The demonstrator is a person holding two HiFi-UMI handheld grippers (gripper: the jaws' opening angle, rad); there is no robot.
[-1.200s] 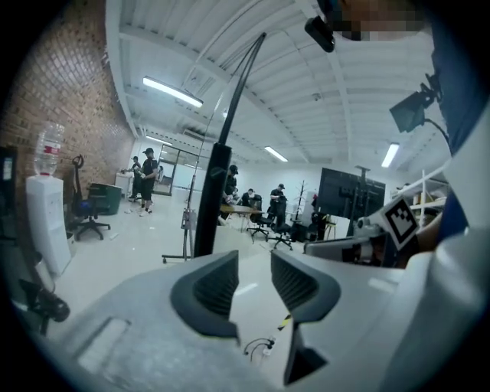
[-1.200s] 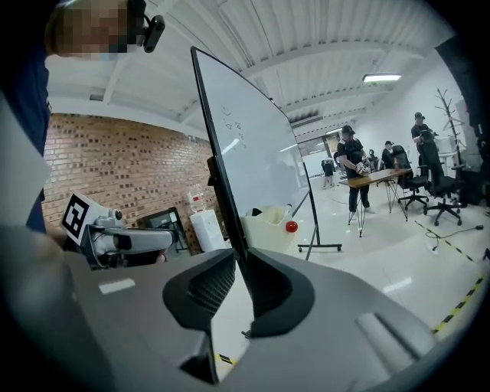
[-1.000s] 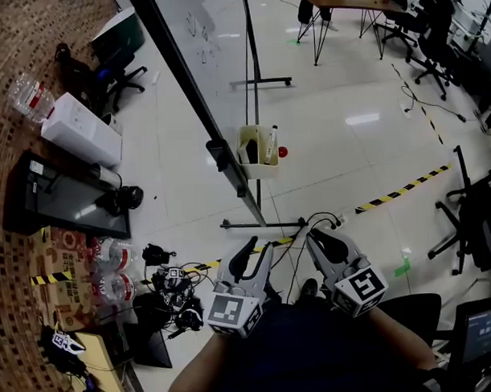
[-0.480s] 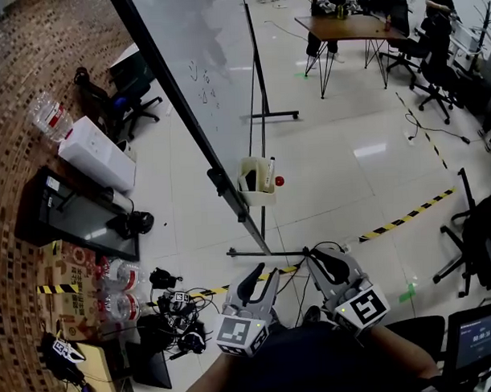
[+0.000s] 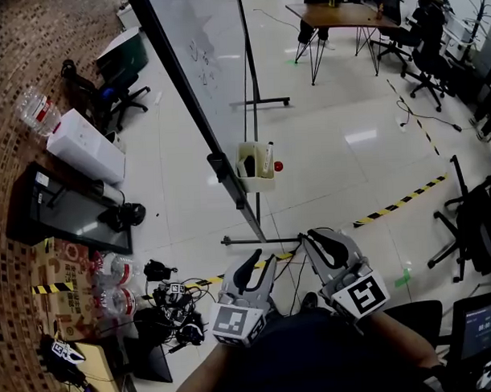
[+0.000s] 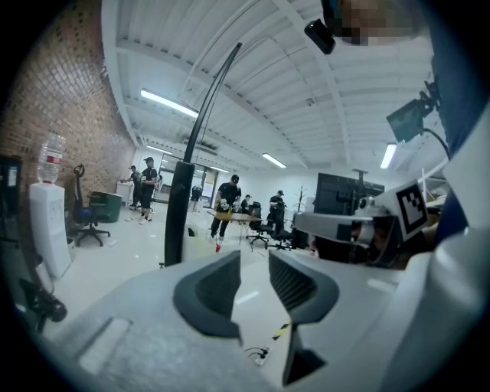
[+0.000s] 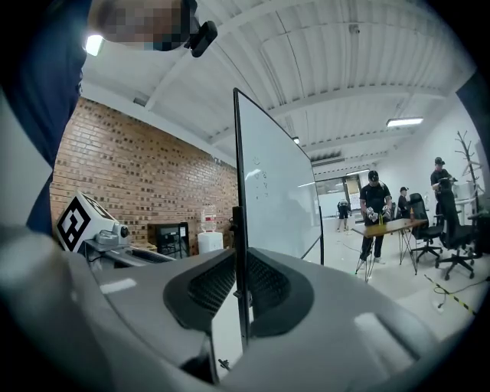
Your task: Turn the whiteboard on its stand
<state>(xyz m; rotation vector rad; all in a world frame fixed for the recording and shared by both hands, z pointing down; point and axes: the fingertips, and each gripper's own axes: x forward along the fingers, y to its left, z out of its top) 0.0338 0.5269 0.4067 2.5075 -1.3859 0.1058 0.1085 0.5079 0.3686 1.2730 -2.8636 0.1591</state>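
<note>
Whiteboard (image 5: 195,80) seen edge-on from above, a long thin diagonal from the top of the frame down to its centre, standing on a black tubular stand (image 5: 259,240). At the board's lower end hangs a small cream open-topped box (image 5: 257,175). It holds upright markers (image 5: 269,156) and a dark block whose kind I cannot tell. A small red ball (image 5: 279,166) sits just beside the box's right wall.

At lower left, clear plastic water bottles (image 5: 112,284) lie in shrink-wrap on the floor (image 5: 340,148), which is pale, glossy tile. A rough brick wall (image 5: 17,95) fills the left edge, with a smooth white water dispenser (image 5: 84,146) against it. A wooden desk (image 5: 336,15) stands at the upper right.

At bottom centre, the left gripper (image 5: 260,259) and right gripper (image 5: 323,241) are both grey plastic. The left's ribbed black fingers (image 6: 210,295) are drawn together on nothing. The right's fingers (image 7: 272,295) are likewise closed and empty. Both stop short of the board.
</note>
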